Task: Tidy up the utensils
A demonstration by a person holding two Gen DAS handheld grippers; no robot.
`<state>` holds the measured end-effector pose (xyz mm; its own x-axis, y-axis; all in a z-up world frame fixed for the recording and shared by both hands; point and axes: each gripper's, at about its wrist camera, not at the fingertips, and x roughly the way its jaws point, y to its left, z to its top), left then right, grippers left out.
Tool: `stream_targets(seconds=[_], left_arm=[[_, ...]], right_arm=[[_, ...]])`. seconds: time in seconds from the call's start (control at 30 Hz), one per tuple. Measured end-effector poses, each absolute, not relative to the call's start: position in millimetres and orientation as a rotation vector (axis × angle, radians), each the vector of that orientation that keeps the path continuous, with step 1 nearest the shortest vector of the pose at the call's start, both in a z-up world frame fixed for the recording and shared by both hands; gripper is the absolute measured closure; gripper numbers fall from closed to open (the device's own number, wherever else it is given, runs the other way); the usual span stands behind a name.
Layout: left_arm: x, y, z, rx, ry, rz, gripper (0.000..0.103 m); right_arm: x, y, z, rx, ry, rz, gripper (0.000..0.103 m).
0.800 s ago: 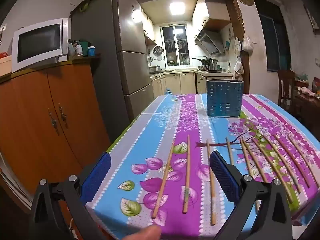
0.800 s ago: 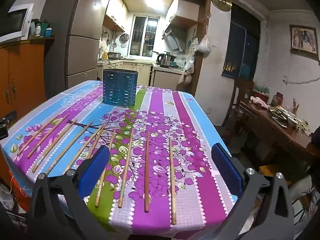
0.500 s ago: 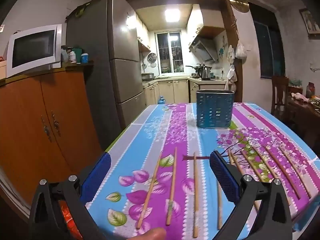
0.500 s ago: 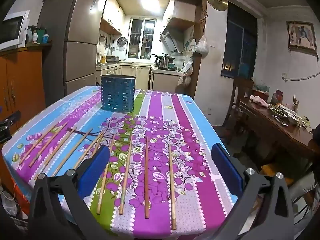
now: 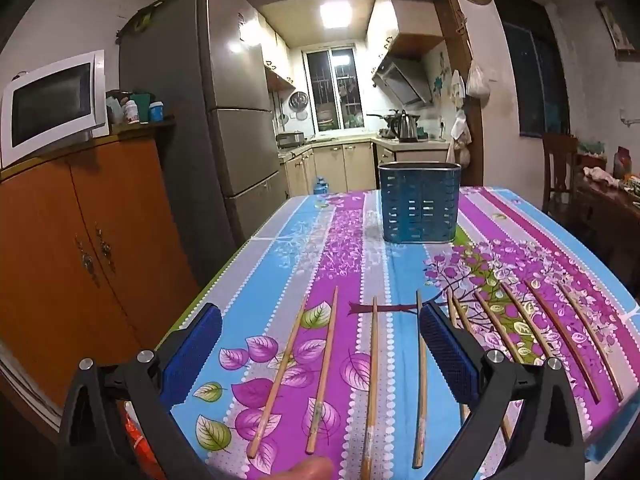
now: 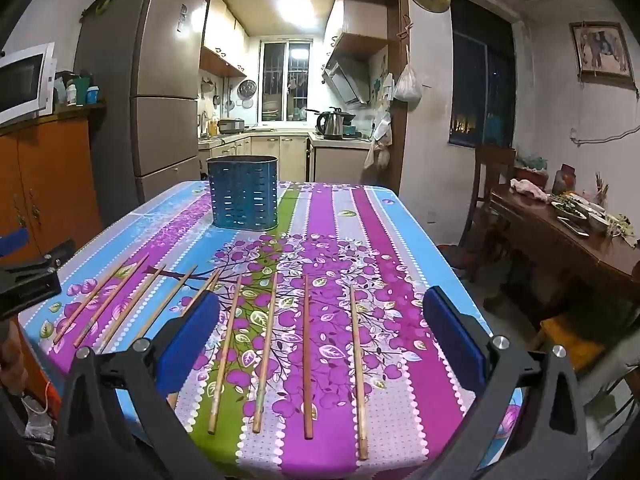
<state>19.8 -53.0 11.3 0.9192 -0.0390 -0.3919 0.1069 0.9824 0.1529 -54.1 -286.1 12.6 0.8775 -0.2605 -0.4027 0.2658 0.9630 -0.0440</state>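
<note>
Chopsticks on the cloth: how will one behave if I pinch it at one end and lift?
The chopsticks look thin, straight and wooden, so probably stiff and light. Lying flat on the tablecloth, one may roll or skid when nudged. Held at one end, it will likely pivot between the pads; gripping nearer mid-length seems safer.

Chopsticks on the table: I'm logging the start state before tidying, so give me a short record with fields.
surface: table with floral striped cloth
chopsticks: wooden chopsticks lying loose in a spread row near the front edge
holder: blue slotted holder, upright, farther back, no chopsticks showing above its rim
left tongs: open, holding nothing
right tongs: open, holding nothing
</note>
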Motion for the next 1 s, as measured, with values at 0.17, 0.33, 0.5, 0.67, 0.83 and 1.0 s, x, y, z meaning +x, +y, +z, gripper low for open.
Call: stream_targets(seconds=[0.17, 0.33, 0.5, 0.67, 0.83, 1.0], left_arm=[[20.1, -55.3, 10.5, 0.185, 0.398, -0.074, 0.004], [18.7, -57.7, 10.7, 0.186, 0.393, -0.079, 0.004], [18.2, -59.4, 9.9, 0.196, 0.392, -0.073, 0.004], [18.1, -60.6, 10.7, 0.202, 0.386, -0.071, 0.004], [15.8, -61.7, 10.6, 0.213, 0.376, -0.068, 0.004], [14.3, -62.1, 10.8, 0.222, 0.365, -0.059, 0.004]], right_arm=[[-55.1, -281.3, 13.1, 0.008, 0.419, -0.270, 0.005], [-54.7, -283.1, 13.0, 0.006, 0.421, -0.267, 0.005], [-56.6, -283.1, 12.9, 0.010, 0.421, -0.267, 0.005], [-55.1, -283.2, 13.4, 0.010, 0.423, -0.265, 0.005], [-55.7, -283.1, 13.1, 0.009, 0.421, -0.263, 0.005], [-56.3, -282.5, 12.7, 0.009, 0.423, -0.261, 0.005]])
